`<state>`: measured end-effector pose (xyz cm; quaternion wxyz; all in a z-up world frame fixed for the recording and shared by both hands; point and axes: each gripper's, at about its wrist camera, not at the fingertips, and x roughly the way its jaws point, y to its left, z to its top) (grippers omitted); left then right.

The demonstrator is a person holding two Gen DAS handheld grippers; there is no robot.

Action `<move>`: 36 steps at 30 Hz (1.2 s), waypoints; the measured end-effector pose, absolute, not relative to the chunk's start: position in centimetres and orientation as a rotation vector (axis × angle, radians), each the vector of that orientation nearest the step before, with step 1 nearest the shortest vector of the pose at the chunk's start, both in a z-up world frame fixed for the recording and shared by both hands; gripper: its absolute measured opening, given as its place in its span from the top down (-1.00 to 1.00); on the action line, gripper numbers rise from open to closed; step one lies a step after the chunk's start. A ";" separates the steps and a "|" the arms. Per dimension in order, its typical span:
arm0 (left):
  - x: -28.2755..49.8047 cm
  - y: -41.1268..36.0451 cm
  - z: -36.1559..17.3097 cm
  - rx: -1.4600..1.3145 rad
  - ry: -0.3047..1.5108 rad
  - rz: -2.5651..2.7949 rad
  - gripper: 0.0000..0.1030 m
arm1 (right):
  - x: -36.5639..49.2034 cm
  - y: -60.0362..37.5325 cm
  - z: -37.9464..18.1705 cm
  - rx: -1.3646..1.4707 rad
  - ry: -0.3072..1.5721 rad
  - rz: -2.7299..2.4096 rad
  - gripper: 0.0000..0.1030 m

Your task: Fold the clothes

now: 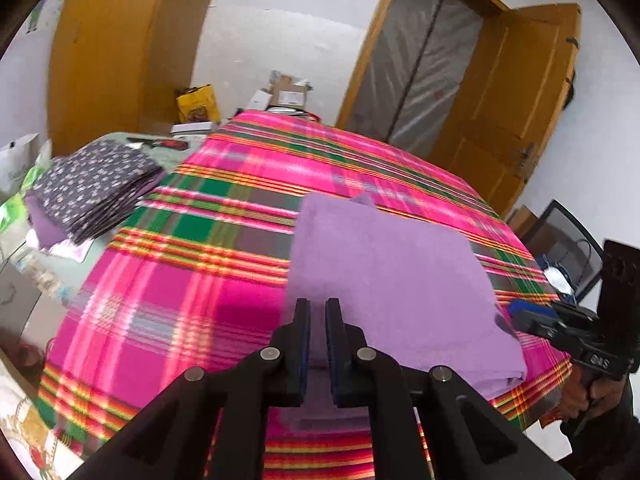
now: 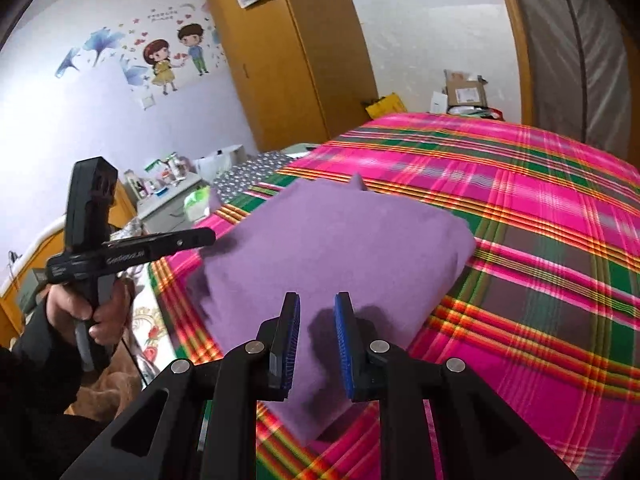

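Note:
A folded purple garment [image 1: 396, 280] lies on the pink plaid bedspread [image 1: 200, 280] near the bed's front edge; it also shows in the right wrist view [image 2: 332, 248]. My left gripper [image 1: 318, 308] is nearly shut with its fingers over the garment's near left edge; a thin gap shows purple cloth between them. My right gripper [image 2: 317, 304] is open, its jaws straddling the garment's near edge, with nothing gripped. The right gripper also shows at the right of the left wrist view [image 1: 532, 316], and the left gripper shows at the left of the right wrist view [image 2: 200, 236].
A stack of folded dark floral and purple clothes [image 1: 92, 192] sits at the bed's left side. Boxes and a yellow bag [image 1: 198, 104] stand beyond the bed's far end. A wooden wardrobe [image 2: 288, 52] and a door [image 1: 516, 92] flank the room. A nightstand with bottles [image 2: 168, 192] is on the left.

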<state>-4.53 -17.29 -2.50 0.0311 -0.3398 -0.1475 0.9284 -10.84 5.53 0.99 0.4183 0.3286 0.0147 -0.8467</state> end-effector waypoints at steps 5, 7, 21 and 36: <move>-4.6 -18.2 -3.7 -1.098 -0.524 2.840 0.83 | -10.3 5.2 0.4 0.840 0.054 -2.091 0.63; -4.5 -18.2 -3.7 -1.097 -0.530 2.830 0.83 | -10.4 5.2 0.3 0.847 0.055 -2.088 0.63; -4.1 -18.0 -4.7 -1.130 -0.536 2.791 0.87 | -9.5 4.0 -0.7 0.860 0.189 -2.043 0.83; -3.4 -16.4 -1.5 -1.028 -0.502 2.811 0.87 | -9.7 2.8 0.1 0.846 0.175 -2.045 0.82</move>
